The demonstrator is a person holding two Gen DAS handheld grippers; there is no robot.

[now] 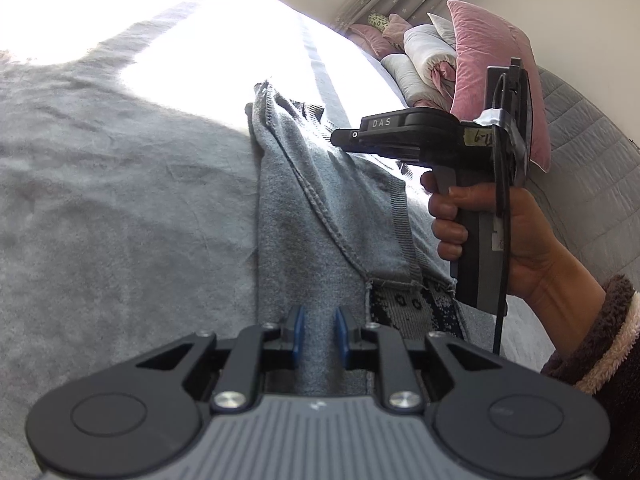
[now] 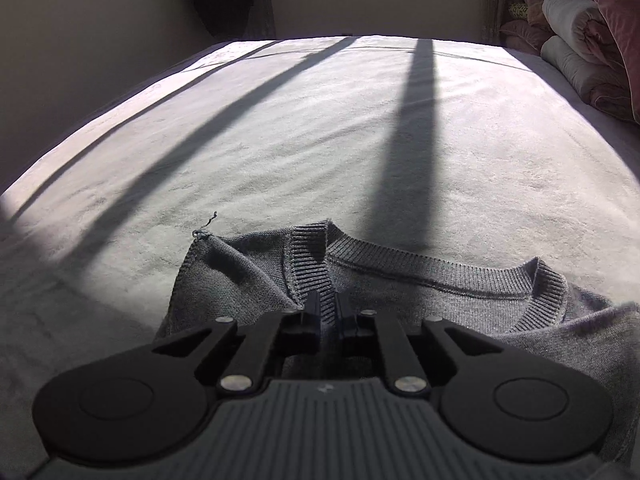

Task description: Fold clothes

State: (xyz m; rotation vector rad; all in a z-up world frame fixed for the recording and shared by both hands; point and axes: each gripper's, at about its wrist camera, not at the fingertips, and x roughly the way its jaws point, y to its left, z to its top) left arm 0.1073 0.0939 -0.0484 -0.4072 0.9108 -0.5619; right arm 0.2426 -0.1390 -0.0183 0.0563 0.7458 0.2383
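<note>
A grey knit sweater [image 1: 340,216] lies inside out on the bed, its seams showing and a dark patterned band [image 1: 404,308] near me. My left gripper [image 1: 320,330] is shut on a fold of the sweater's fabric, which runs up between the blue pads [image 1: 298,328]. In the right wrist view the sweater [image 2: 400,292] is bunched at the ribbed collar [image 2: 548,280]. My right gripper [image 2: 328,314] is shut on the ribbing by the collar's left end. From the left wrist view the right gripper [image 1: 338,138] hovers over the sweater's far part, held by a hand [image 1: 512,232].
A grey plush bedspread [image 2: 320,140] covers the wide bed, sunlit with long shadow bars. Rolled white duvets [image 2: 576,40] and pink pillows [image 1: 492,60] are stacked at the far right. A quilted grey headboard [image 1: 592,168] stands on the right. A fleecy sleeve [image 1: 608,340] comes in at the lower right.
</note>
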